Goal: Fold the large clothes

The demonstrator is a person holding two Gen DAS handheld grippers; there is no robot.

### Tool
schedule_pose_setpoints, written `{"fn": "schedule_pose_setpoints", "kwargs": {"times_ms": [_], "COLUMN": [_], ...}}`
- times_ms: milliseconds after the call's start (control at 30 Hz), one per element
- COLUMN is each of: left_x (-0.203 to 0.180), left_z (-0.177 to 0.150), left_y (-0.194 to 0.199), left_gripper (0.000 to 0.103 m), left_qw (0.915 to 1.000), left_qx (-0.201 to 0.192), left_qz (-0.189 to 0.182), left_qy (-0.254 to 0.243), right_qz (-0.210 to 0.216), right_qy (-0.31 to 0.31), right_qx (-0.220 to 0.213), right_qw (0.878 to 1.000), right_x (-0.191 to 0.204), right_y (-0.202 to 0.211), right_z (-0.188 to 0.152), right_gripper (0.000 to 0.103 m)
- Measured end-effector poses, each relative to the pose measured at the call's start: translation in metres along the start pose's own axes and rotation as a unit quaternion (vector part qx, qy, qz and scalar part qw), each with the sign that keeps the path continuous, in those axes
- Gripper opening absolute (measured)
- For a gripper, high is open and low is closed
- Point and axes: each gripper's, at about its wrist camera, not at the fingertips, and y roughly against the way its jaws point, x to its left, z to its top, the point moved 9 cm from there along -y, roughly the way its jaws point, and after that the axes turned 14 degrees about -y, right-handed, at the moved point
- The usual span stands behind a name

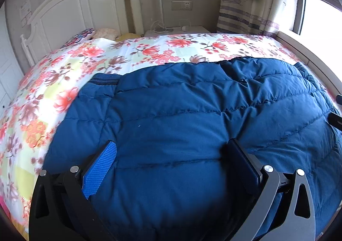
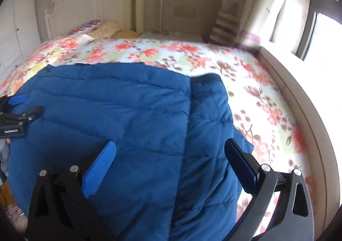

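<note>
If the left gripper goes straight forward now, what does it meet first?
Most likely the dark blue quilted puffer jacket: the open left gripper points right across it. Beyond lies the floral bedsheet. Depth is unclear.

The left gripper [image 1: 171, 155] has black angular arms with silver round screws. Its fingers [image 1: 100, 168] carry textured blue pads. The right gripper [image 2: 171, 155] looks alike.
</note>
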Motion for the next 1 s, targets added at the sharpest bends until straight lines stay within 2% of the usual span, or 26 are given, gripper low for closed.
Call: {"fn": "schedule_pose_setpoints", "kwargs": {"times_ms": [133,233,300,333,367,433,567,667,733,833,900,1000], "left_x": [-0.013,-0.028,-0.032,-0.033,-0.033,-0.031,-0.026,-0.019,-0.015,-0.008,-0.005,-0.002], "left_z": [-0.004,-0.01,-0.024,-0.033,-0.036,-0.04,-0.045,-0.054,-0.06,-0.069,-0.072,-0.076], "left_y": [0.036,0.059,0.05,0.041,0.037,0.038,0.044,0.052,0.056,0.06,0.06,0.065], "left_gripper": [0.099,0.099,0.099,0.099,0.099,0.099,0.099,0.099,0.099,0.099,0.099,0.099], "left_qw": [0.9997,0.9988,0.9987,0.9989,0.9991,0.9987,0.9989,0.9991,0.9992,0.9993,0.9995,0.9994], "left_qx": [-0.018,-0.038,-0.014,-0.004,-0.013,-0.028,-0.017,-0.02,-0.021,-0.021,-0.02,-0.018], "left_qz": [-0.017,-0.002,0.009,0.001,-0.009,-0.009,-0.002,0.002,0.003,0.008,0.007,0.014], "left_qy": [0.006,-0.03,-0.048,-0.046,-0.039,-0.041,-0.043,-0.038,-0.033,-0.028,-0.024,-0.024], "right_qz": [0.038,0.062,0.056,0.063,0.071,0.08,0.061,0.034,0.023,0.042,0.047,0.029], "right_qy": [0.049,0.107,0.13,0.119,0.109,0.101,0.099,0.061,0.04,-0.016,-0.034,-0.024], "right_qx": [-0.006,0.014,0.019,0.02,0.024,0.029,0.013,-0.007,0.001,0.014,0.015,0.009], "right_qw": [0.998,0.992,0.99,0.991,0.991,0.991,0.993,0.998,0.999,0.999,0.998,0.999], "right_x": [0.038,0.076,0.085,0.085,0.087,0.084,0.068,0.027,0.005,-0.026,-0.034,-0.033], "right_y": [0.02,0.024,0.017,0.013,0.012,0.015,0.025,0.036,0.033,0.031,0.031,0.034], "right_z": [-0.012,-0.037,-0.052,-0.055,-0.057,-0.059,-0.054,-0.048,-0.052,-0.061,-0.064,-0.063], "right_gripper": [0.1,0.1,0.1,0.1,0.1,0.1,0.1,0.1,0.1,0.1,0.1,0.1]}}
